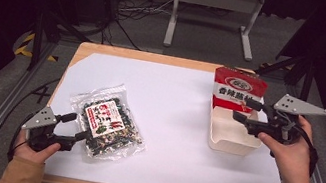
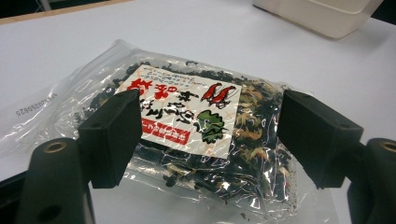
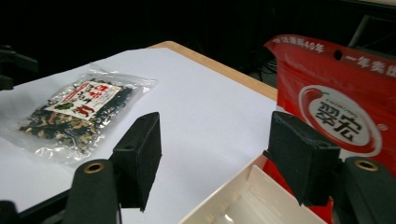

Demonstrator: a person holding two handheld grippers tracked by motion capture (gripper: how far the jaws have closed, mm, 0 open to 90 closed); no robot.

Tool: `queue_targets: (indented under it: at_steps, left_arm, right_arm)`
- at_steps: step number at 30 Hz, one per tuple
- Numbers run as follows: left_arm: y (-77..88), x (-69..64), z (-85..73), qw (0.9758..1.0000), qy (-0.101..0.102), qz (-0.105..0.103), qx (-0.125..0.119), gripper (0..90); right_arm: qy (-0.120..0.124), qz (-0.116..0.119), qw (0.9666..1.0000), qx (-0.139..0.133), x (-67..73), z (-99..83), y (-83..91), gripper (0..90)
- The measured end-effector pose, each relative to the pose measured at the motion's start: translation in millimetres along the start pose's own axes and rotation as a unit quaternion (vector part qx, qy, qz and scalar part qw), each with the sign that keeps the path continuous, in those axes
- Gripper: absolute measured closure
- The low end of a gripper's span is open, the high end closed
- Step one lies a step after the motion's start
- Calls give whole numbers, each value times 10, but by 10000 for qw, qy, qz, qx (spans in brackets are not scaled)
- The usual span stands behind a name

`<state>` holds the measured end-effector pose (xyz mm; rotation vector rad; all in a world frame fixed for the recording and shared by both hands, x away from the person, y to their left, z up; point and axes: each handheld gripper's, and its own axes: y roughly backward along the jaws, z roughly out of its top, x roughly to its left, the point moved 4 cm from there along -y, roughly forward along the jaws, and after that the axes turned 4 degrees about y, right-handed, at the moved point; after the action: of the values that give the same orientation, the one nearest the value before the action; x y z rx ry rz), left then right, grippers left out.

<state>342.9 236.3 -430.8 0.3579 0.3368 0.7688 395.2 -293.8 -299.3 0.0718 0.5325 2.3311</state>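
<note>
A clear bag of dark dried vegetables (image 1: 107,123) (image 2: 196,140) (image 3: 79,112) with a red and white label lies flat on the white table sheet at the front left. My left gripper (image 1: 74,126) (image 2: 208,140) is open at the bag's near corner, its jaws on either side of the bag's end. A red seasoning pouch (image 1: 237,89) (image 3: 345,107) stands upright at the far end of a white tray (image 1: 233,139) (image 3: 233,205) on the right. My right gripper (image 1: 244,111) (image 3: 215,154) is open above the tray, in front of the pouch, holding nothing.
The white sheet (image 1: 172,113) covers most of the wooden table (image 1: 156,58). Beyond the far edge stands a grey metal frame (image 1: 212,19) on the floor with cables. A rail (image 1: 0,108) runs along the table's left side.
</note>
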Motion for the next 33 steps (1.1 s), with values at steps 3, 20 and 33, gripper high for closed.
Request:
queue_targets:
  at_steps: [3, 20, 33]
  left_arm:
    - [3, 6, 5, 10000, 1, 13, -9, 229]
    - [13, 34, 56, 9989, -230, 373, 139, 223]
    - [9, 275, 128, 9961, 408, 571, 542, 238]
  right_arm:
    - [-27, 83, 10000, -35, 50, -56, -23, 346]
    - [-37, 169, 9989, 433, 155, -378, -271, 387]
    - [-8, 188, 9984, 527, 194, -442, -333, 377]
